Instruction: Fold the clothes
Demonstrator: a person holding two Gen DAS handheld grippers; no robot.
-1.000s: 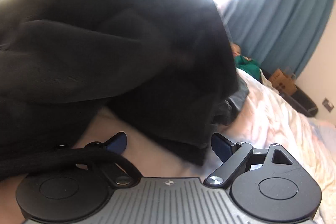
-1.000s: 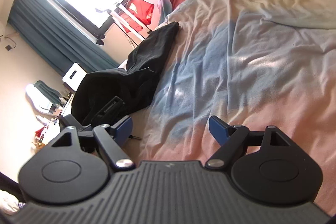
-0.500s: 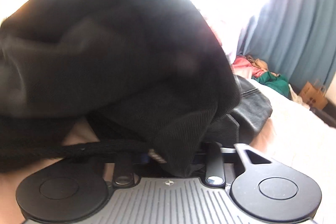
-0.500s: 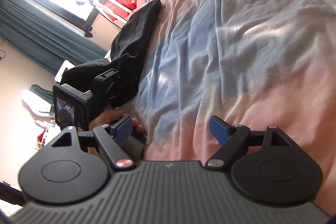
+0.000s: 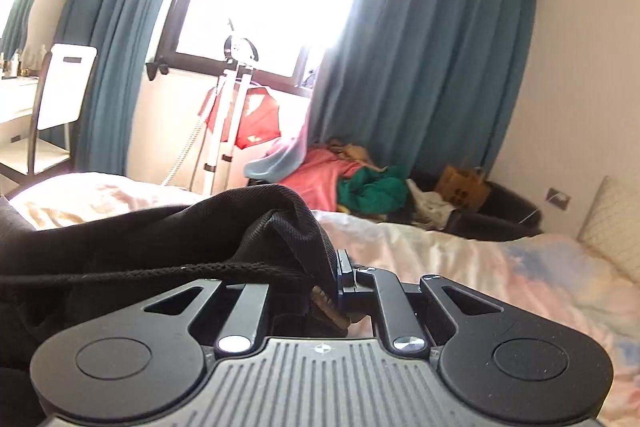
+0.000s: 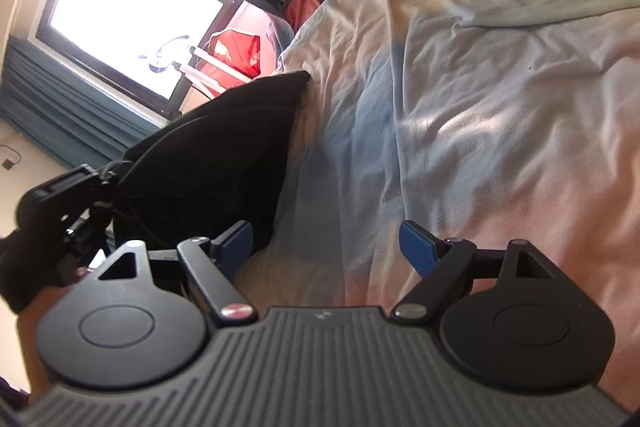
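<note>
Garment point(image 5: 168, 239) lies on the bed point(image 5: 500, 267), at its left side, bunched against the left gripper point(image 5: 326, 283); right gripper point(image 6: 326, 243) sits beside it, over bare sheet.

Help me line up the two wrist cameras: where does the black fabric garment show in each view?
Left wrist view: the black fabric garment fills the lower left, pinched in the shut left gripper.
Right wrist view: it lies left of centre on the pastel bedsheet, beside the open right gripper.
Shared landmark: the red shirt hanging below the window.
</note>
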